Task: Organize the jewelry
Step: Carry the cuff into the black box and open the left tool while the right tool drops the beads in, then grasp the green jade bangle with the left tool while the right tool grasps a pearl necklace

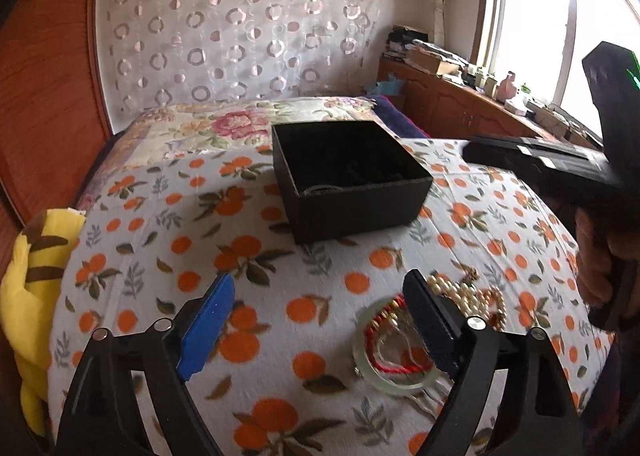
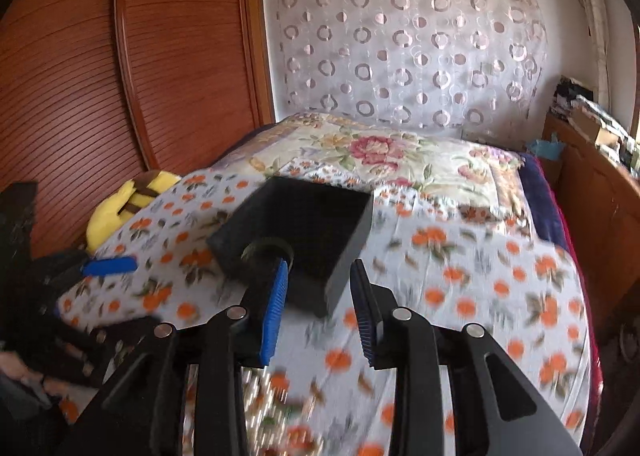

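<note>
Black box on an orange-print blanket, jewelry heaped in front of it, two tongs above.

One open box [image 1: 352,180] sits mid-bed on the blanket [image 1: 248,320], something pale lying at its bottom. One jewelry pile lies near it: a pale bangle [image 1: 384,356], red cord [image 1: 394,366] and a pearl string [image 1: 468,292], all touching. The left gripper [image 1: 320,320] hovers wide open and empty, its right finger [image 1: 428,332] covering part of the bangle. The right gripper [image 2: 320,312] hangs over the box's near corner, jaws apart; a dark ring [image 2: 267,252] shows at its left finger tip, too blurred to tell whether it is held. One yellow plush [image 1: 28,296] lies at the bed's edge.
</note>
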Demonstrator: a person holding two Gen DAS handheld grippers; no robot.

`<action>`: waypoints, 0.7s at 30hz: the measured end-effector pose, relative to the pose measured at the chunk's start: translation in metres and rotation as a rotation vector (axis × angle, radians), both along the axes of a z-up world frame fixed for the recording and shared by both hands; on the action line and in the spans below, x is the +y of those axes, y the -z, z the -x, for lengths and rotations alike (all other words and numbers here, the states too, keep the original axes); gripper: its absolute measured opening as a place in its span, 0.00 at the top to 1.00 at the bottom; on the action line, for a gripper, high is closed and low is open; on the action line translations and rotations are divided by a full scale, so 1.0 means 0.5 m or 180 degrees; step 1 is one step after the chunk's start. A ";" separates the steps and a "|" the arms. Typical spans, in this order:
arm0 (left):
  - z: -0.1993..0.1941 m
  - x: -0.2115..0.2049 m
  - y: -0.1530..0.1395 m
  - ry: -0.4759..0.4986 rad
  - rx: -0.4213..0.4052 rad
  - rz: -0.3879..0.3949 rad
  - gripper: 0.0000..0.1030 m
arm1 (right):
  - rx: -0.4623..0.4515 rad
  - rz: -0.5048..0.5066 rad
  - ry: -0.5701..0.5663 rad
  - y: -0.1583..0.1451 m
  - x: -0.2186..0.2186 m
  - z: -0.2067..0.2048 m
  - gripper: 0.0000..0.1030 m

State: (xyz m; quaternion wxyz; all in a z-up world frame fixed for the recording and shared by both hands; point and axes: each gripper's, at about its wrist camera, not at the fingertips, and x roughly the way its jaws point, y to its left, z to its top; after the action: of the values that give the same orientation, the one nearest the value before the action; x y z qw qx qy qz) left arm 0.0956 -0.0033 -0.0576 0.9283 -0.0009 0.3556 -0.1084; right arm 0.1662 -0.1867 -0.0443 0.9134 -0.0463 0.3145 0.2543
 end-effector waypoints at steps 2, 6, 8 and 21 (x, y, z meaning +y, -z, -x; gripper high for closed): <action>0.011 -0.006 0.003 0.0034 -0.0010 0.0016 0.11 | 0.0032 0.0008 0.0003 0.015 -0.013 0.034 0.66; 0.024 -0.024 0.013 0.0115 0.0032 -0.0036 0.11 | 0.0152 0.0019 -0.0007 0.052 -0.031 0.094 0.66; 0.028 -0.033 0.018 0.0166 0.0055 -0.0073 0.11 | 0.0198 0.0019 0.0000 0.068 -0.039 0.119 0.66; 0.031 -0.091 0.056 0.0446 0.0308 -0.0297 0.11 | 0.0375 0.0094 0.0000 0.129 -0.043 0.192 0.66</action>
State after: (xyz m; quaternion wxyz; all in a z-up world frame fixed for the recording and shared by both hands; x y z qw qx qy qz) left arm 0.0804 -0.0489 -0.0858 0.8993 0.0620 0.4038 -0.1562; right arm 0.0703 -0.2081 -0.1087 0.8925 -0.0448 0.3715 0.2519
